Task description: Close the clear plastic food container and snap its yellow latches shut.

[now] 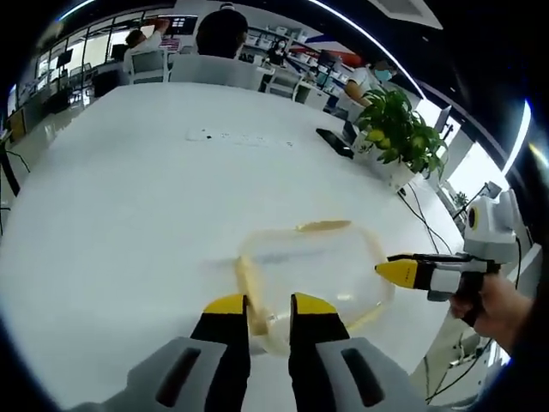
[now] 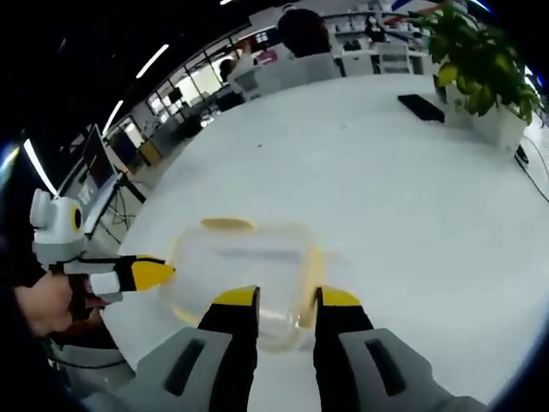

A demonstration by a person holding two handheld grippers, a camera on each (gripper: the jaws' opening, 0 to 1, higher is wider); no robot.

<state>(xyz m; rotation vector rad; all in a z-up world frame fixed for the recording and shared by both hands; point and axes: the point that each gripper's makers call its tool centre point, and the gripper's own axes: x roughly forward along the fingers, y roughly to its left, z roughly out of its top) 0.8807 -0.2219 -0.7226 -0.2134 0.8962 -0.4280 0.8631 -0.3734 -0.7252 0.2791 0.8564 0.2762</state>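
A clear plastic container (image 1: 313,275) with pale yellow latches (image 1: 322,227) lies on the white table (image 1: 129,197), its lid resting on it. My left gripper (image 1: 268,306) is at its near edge, jaws a little apart, a side latch (image 1: 247,287) by the left jaw. The right gripper (image 1: 396,272), held by a hand (image 1: 497,309), touches the container's right edge. In the right gripper view the container (image 2: 244,262) sits just beyond my right gripper (image 2: 285,298), jaws slightly apart, with the left gripper (image 2: 153,273) at its left edge.
A potted plant (image 1: 399,129) and a black phone (image 1: 334,142) stand at the table's far right. A flat white strip (image 1: 240,137) lies mid-table. People sit on chairs (image 1: 214,69) at the far end. Desks and monitors (image 2: 99,167) stand beyond the table edge.
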